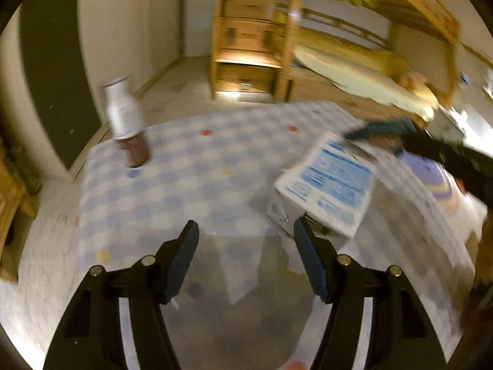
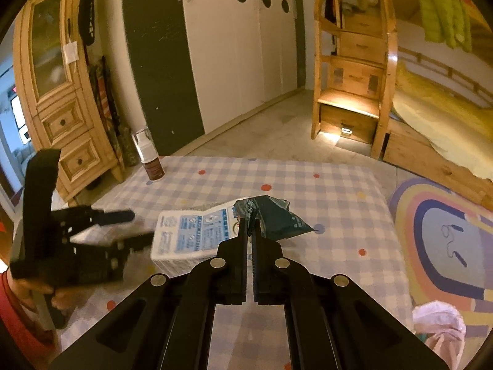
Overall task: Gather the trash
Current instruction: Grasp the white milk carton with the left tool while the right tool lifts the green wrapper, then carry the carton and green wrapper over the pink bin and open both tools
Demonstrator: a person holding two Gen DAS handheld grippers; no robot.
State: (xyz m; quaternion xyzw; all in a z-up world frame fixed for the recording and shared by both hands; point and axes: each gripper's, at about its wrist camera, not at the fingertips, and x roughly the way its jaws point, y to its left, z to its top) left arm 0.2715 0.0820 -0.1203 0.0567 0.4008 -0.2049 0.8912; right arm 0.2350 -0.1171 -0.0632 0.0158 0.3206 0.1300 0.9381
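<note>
A white carton with blue print (image 1: 326,185) lies on the checked tablecloth (image 1: 185,185). My left gripper (image 1: 245,231) hovers open just before it, its right fingertip at the carton's near corner and nothing between the fingers. In the right wrist view the carton (image 2: 188,237) lies left of centre, with the left gripper (image 2: 140,226) at its left edge. My right gripper (image 2: 249,222) is shut on a crumpled dark teal wrapper (image 2: 274,215), held above the cloth beside the carton. The left wrist view shows that wrapper (image 1: 379,128) and right gripper (image 1: 406,138) at the upper right. A white-and-brown bottle (image 2: 149,157) stands upright at the far left corner.
The bottle (image 1: 126,123) stands well left of the left gripper. A pink plastic bag (image 2: 440,323) sits on the floor at the lower right, on a rainbow rug (image 2: 440,240). A wooden cabinet (image 2: 61,108), wooden steps (image 2: 351,92) and a bed (image 2: 437,117) ring the table.
</note>
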